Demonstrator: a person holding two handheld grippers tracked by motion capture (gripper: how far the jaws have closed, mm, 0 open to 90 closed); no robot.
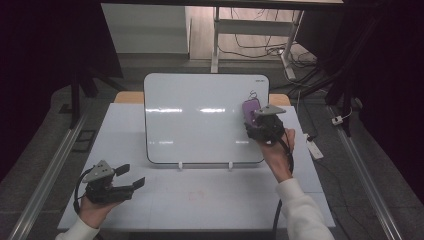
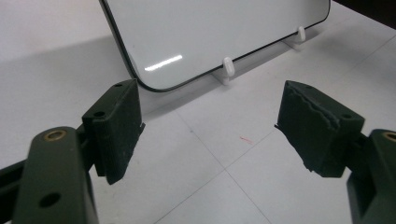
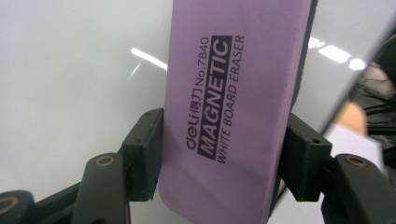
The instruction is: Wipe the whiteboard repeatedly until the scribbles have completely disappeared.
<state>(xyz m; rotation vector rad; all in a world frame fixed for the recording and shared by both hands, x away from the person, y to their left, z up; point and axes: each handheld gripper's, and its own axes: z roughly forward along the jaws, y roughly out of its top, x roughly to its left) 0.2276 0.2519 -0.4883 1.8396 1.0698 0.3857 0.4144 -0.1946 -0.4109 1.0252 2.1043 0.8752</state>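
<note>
The right tool (image 1: 262,121) pinches a purple eraser (image 3: 233,107) by its long edges and holds it against the upper right part of the whiteboard (image 1: 200,120), close to a small scribble (image 1: 252,93) by the board's top edge. The left tool (image 1: 122,180) rests low on the bench (image 1: 210,195), jaws spread, holding nothing. The board stands propped on two small white clips (image 2: 227,70), and nothing steadies it. A hard push with the eraser could probably tip the board backward or slide it, and a shallow grip might let the eraser twist loose.
</note>
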